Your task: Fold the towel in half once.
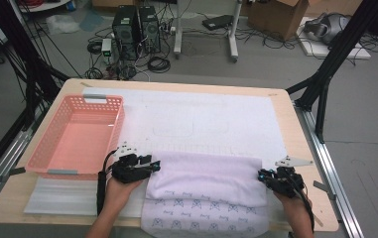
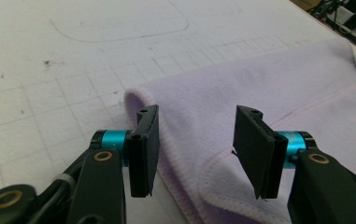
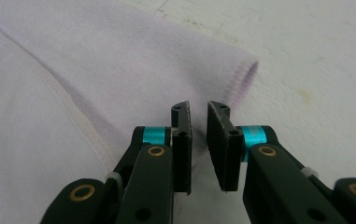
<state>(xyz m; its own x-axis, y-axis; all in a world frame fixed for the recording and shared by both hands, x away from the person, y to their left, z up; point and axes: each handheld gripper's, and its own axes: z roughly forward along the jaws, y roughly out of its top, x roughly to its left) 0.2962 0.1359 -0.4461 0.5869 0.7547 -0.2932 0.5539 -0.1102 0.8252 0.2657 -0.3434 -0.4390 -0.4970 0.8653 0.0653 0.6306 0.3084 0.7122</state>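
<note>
1. The white mat [image 1: 201,119] covers most of the table, with the pink basket [image 1: 77,134] on its left side.
2. The lavender towel [image 1: 206,183] lies at the near edge, top part folded over toward the person.
3. Left gripper [image 2: 196,144]: jaws spread wide, straddling the towel's left fold edge, gripping nothing.
4. Right gripper [image 3: 199,140]: jaws just slightly apart, apparently empty, though it's hard to tell from this angle.

Looks like a fold just got laid down. Next probably means grabbing both ends for another fold.
</note>
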